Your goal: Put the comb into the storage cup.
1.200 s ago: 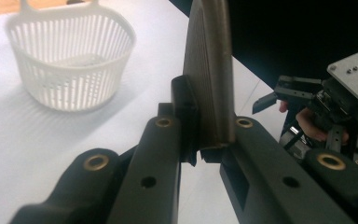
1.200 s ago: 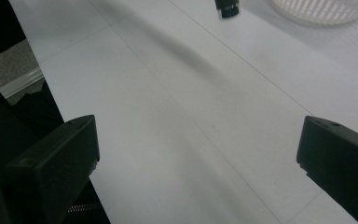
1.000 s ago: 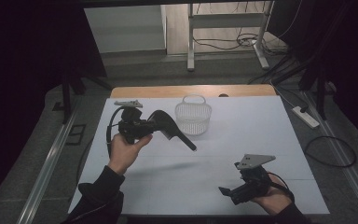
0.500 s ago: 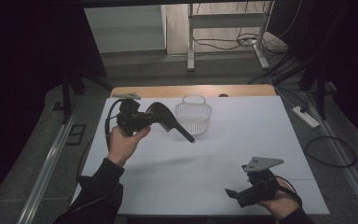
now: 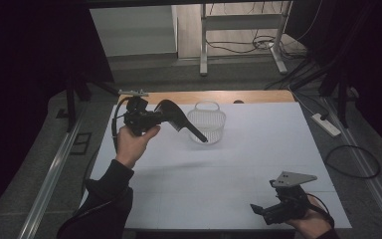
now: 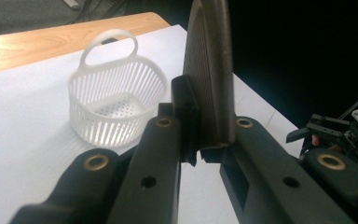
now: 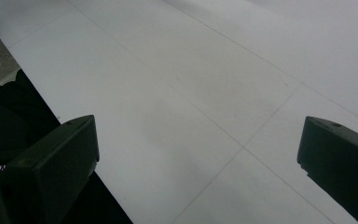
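My left gripper [image 5: 160, 118] is held above the far left of the white table [image 5: 238, 164], shut on a black comb [image 5: 181, 122]. The comb's handle slants down to the right, its tip in front of a white slatted basket [image 5: 208, 124]. In the left gripper view the ribbed comb [image 6: 209, 70] stands upright between the jaws of the left gripper [image 6: 200, 140], with the basket [image 6: 116, 100] beyond it at the left. My right gripper [image 5: 258, 211] sits low at the table's front right edge. In its own view the right gripper [image 7: 198, 154] is open, its jaws wide apart over the bare white surface.
A wooden strip [image 5: 258, 96] borders the table's far side. On the floor at the right lie a power strip [image 5: 327, 124] and a looped cable [image 5: 353, 162]. A metal frame [image 5: 204, 40] stands behind the table. The right gripper [image 6: 321, 133] is in the left gripper view, far right.
My left hand carried the comb farther away and to the right, so its tip now reaches the basket. My right hand slid back toward the table's front right corner.
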Available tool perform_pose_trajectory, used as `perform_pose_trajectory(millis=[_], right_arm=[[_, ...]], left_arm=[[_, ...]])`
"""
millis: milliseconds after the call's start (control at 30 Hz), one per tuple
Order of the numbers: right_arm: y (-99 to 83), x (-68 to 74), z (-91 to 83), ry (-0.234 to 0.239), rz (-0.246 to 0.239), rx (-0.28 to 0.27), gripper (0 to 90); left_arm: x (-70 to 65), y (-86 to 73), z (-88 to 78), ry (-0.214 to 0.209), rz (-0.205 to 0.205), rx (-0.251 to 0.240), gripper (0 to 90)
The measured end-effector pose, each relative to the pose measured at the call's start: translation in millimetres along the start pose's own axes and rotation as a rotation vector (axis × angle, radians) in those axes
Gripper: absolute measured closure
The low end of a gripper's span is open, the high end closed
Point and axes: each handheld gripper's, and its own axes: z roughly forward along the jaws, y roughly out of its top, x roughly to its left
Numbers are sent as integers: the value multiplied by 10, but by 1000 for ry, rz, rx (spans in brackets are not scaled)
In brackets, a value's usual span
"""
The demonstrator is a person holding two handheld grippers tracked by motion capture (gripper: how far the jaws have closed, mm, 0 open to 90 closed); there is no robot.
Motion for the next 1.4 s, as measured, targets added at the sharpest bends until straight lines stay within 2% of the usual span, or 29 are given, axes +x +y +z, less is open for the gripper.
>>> perform_pose_trajectory(millis=[500, 800, 1000, 1300, 1400], right_arm=[[-150, -66, -133, -30, 58, -1, 0], [-173, -97, -216, -44, 88, -28, 0], [-193, -120, -263, -70, 100, -15, 0], [-242, -177, -352, -110, 160, 13, 0], [-259, -182, -376, -133, 166, 25, 0]], left_arm=[[67, 168, 27, 32, -4, -21, 869], [120, 240, 94, 55, -9, -20, 869], [172, 266, 150, 65, -14, -19, 869], [205, 339, 211, 75, -9, -27, 869], [206, 359, 235, 80, -5, -27, 869]])
